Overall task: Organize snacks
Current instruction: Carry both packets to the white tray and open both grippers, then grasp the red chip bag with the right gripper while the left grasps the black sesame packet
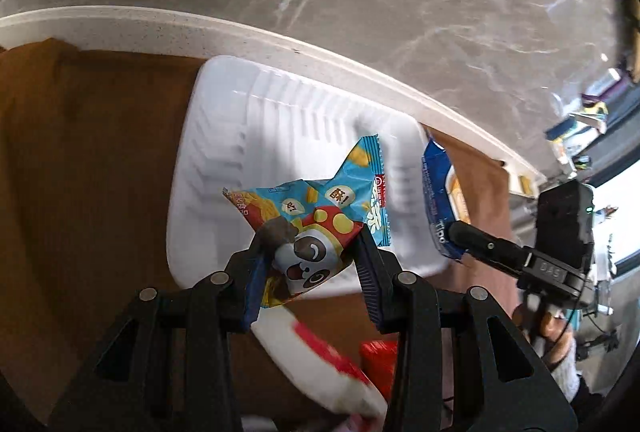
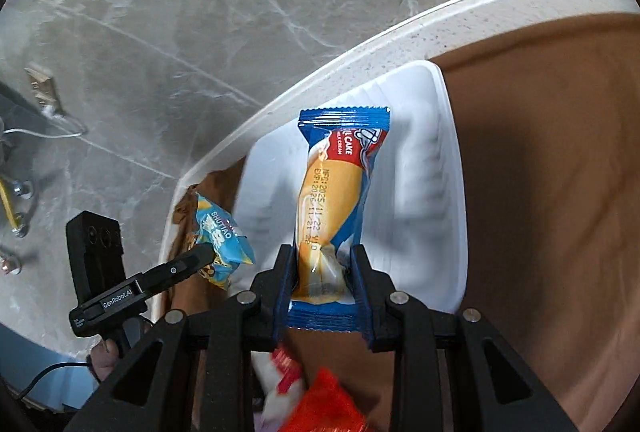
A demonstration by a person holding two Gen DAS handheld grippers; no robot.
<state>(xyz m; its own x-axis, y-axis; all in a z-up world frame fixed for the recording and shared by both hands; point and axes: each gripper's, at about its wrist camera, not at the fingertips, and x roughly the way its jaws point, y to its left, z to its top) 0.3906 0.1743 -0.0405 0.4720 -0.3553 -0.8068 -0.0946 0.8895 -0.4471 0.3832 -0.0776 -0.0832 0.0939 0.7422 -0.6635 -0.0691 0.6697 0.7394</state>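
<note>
Now my left gripper (image 1: 314, 250) clenches light-blue panda snack bag (image 1: 320, 216); right gripper (image 2: 322, 264) clamps blue cake bar packet (image 2: 336, 200); both packets hang over white ribbed tray (image 1: 224, 160) on brown cloth (image 1: 88, 160); red-and-white wrappers (image 2: 304, 392) lie below, blurred.

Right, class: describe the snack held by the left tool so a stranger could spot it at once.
Find the white ribbed tray on the brown table. Just over its near edge, the left tool pinches a light-blue crisp packet. Its cartoon panda face in a red, yellow-spotted hat sets it apart from the dark-blue cake wrapper beside it.
</note>
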